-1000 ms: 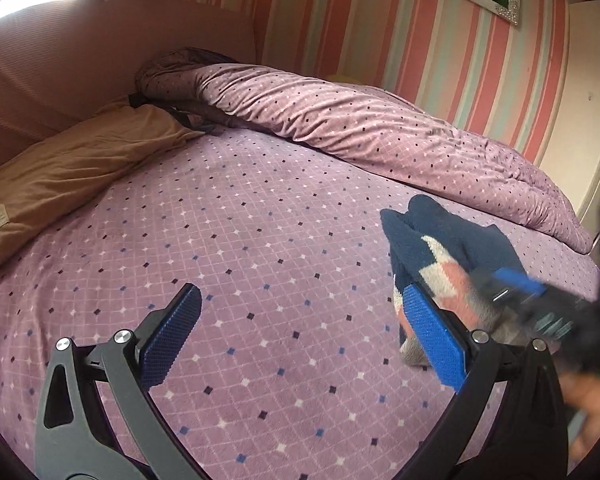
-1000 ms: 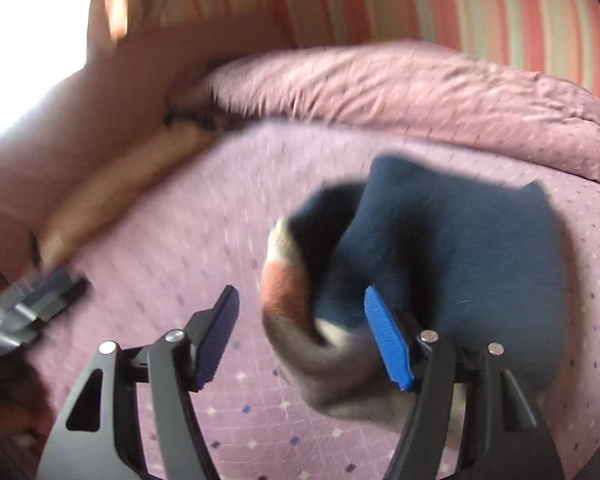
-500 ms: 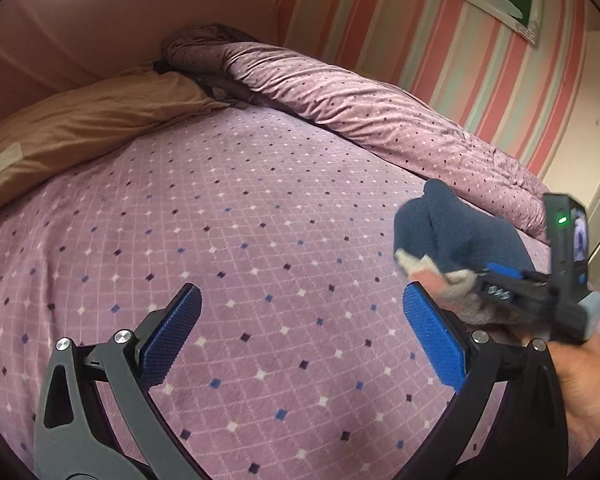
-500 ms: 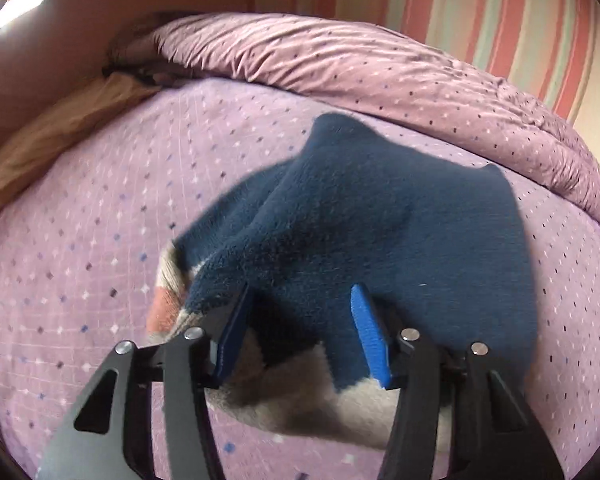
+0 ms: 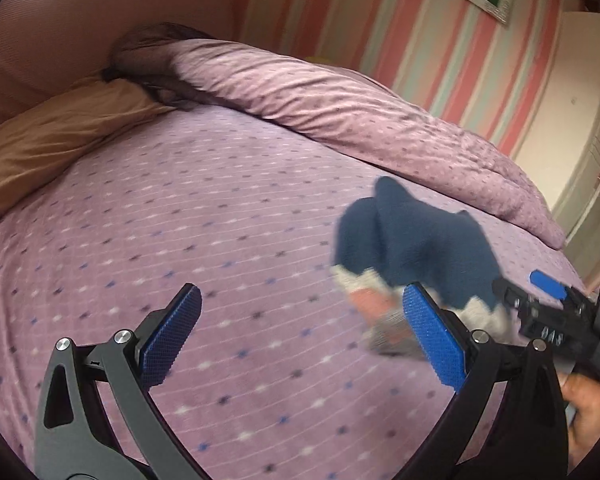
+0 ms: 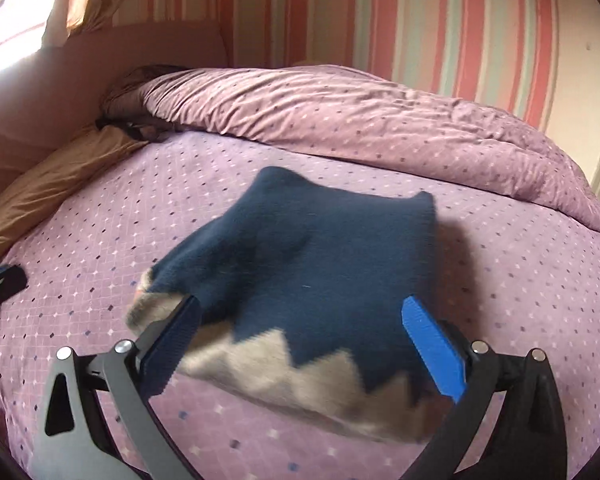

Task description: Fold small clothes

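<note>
— Striped pink wallpaper [image 6: 480, 32] backs a bed under a purple diamond-print sheet [image 5: 180, 240]. Anything holding anything?

— No boxes or baskets show. On the bed, going left to right: a tan pillow [image 5: 52, 140] at the far left, a rumpled purple duvet [image 6: 360, 120] heaped along the far side, and the small navy garment [image 6: 320, 272] lying on the sheet toward the right.

— What does the garment look like?

— Navy with a grey zigzag hem; a pink patch shows in the left wrist view [image 5: 412, 248]. Motion blur softens it.

— And the left gripper [image 5: 300, 328]?

— Its blue-padded fingers are spread wide above bare sheet, pinching nothing. The garment sits just beyond its right finger.

— The right gripper [image 6: 300, 340]?

— Also spread wide, with the garment's hem lying between its fingers. Whether the pads touch the cloth I cannot tell. In the left wrist view the person's hand [image 5: 588, 412] grips it at the near right edge.
</note>
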